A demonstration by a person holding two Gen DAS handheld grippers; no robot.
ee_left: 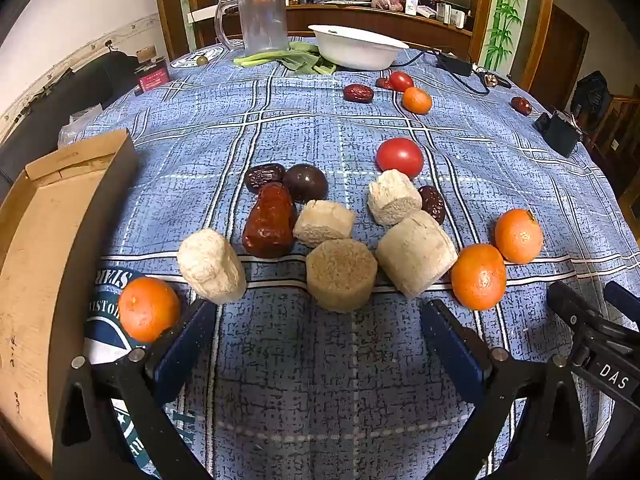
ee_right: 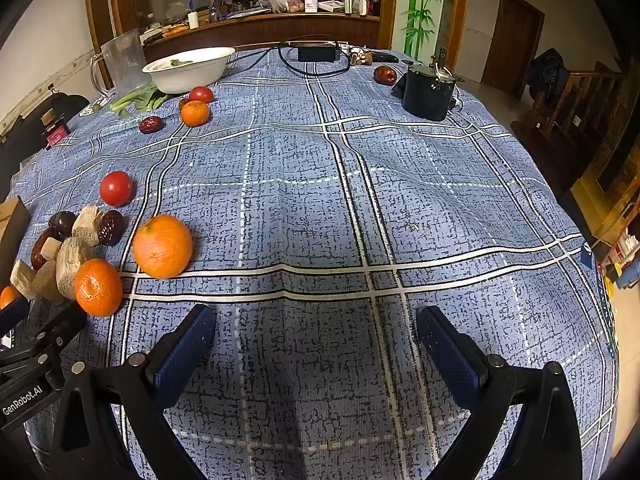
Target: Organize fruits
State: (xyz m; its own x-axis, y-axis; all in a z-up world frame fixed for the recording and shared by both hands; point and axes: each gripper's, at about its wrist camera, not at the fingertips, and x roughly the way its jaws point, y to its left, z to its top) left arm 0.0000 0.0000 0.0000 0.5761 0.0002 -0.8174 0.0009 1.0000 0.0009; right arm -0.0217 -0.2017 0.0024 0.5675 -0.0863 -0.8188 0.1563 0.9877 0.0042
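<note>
The worktop [ee_right: 360,200], draped in a blue plaid cloth with white and black stripes, carries fruit scattered mostly toward its left side. The left claw [ee_left: 320,344] hangs over the near edge with its blue-padded fingers spread wide and nothing between them; just beyond lie five pale beige fibrous cylinder chunks [ee_left: 341,274] in a loose cluster with a dark red wrinkled date [ee_left: 269,222] and a dark purple round fruit [ee_left: 306,182]. A small orange mandarin [ee_left: 148,308] sits beside the left finger, next to an open brown cardboard box [ee_left: 40,260] at the left edge. Two more orange mandarins [ee_left: 478,276] lie right of the cluster, a red round tomato [ee_left: 400,157] behind it. The right claw [ee_right: 316,340] also stands wide apart over bare cloth, holding nothing. Near the far edge rests a white round bowl [ee_left: 356,50] beside a clear plastic jug [ee_left: 262,16]
</note>
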